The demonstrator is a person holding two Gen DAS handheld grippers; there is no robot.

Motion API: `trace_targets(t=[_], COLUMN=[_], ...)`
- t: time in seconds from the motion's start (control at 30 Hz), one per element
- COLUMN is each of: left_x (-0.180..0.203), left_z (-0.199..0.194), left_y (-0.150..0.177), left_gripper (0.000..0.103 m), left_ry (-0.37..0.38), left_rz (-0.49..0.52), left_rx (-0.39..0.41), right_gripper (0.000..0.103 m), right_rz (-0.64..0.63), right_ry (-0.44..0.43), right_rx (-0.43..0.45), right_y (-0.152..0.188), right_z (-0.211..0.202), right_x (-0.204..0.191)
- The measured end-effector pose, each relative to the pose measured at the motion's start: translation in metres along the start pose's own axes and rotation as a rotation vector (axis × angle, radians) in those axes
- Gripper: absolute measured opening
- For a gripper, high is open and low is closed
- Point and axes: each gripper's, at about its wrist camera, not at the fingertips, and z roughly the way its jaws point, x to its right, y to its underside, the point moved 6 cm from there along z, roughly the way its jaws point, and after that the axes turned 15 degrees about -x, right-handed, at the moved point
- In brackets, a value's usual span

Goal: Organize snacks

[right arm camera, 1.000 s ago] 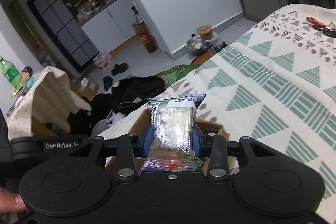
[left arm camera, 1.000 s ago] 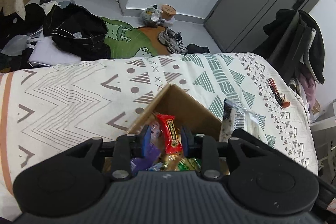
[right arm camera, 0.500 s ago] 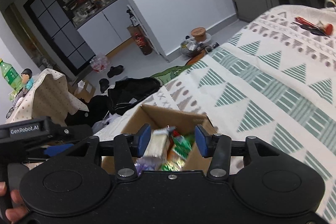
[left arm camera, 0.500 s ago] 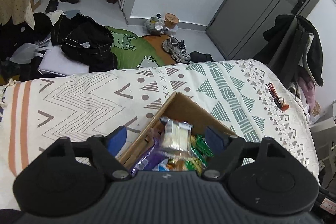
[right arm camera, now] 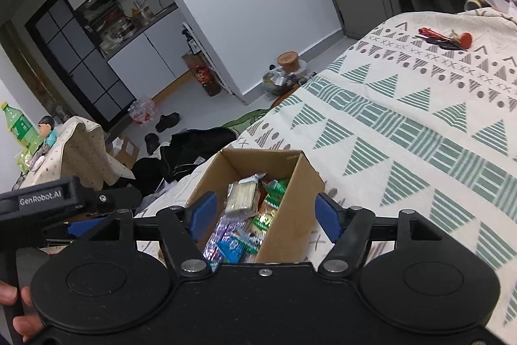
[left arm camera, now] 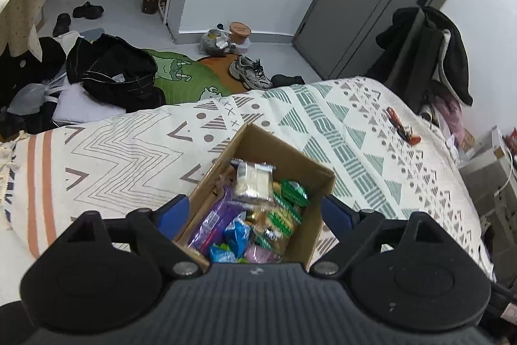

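Left tongs point(left arm camera: 255, 212) spread wide, blue pads either side of the box point(left arm camera: 284, 151), holding nothing; right tongs point(right arm camera: 263, 214) also wide apart and empty, straddling the same box point(right arm camera: 292, 215).

Box is open cardboard, sitting on the bed point(left arm camera: 113, 148), lower centre of both frames; bed cover is cream with zigzags and green striped triangles.

Snacks are all in the box: a clear pack point(left arm camera: 253, 182) of pale wafers lies on top toward the far side, also seen in the right view point(right arm camera: 242, 194); green packs point(left arm camera: 287, 203) to its right; purple pack point(left arm camera: 215, 224) to its lower left; blue packs point(left arm camera: 237, 232) nearest the camera.

Red-handled tool point(left arm camera: 402, 128) lies on the bed at right, well apart from the box; in the right view it is upper right point(right arm camera: 444, 38).

Left gripper body shows at left edge of the right view, with fingers point(right arm camera: 11, 296) of a hand on its handle.

Floor beyond the bed: black bag point(left arm camera: 113, 70), sneakers point(left arm camera: 250, 72), green rug point(left arm camera: 184, 78).
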Motion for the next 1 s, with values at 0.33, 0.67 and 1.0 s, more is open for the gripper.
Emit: trace_targets(t=[0.33,0.67,1.0], left_x=[0.008,0.012,0.017], left_z=[-0.033,-0.065,-0.103], left_y=[0.024,0.048,0.072], left_gripper=[0.092,0.103,0.103], left_ry=[-0.028,-0.028,-0.011], left_rz=[0.061,0.096,0.157], left_rx=[0.018,0.058,0.115], right_gripper=[0.098,0.103,0.103], right_rz=[0.040,0.023,0.020], right_ry=[0.102,0.143,0.183], right_rx=[0.046,0.094,0.119], right_y=[0.020,0.033,0.058], right_z=[-0.045,-0.087,-0.115], right_x=[-0.005,-0.026,-0.032])
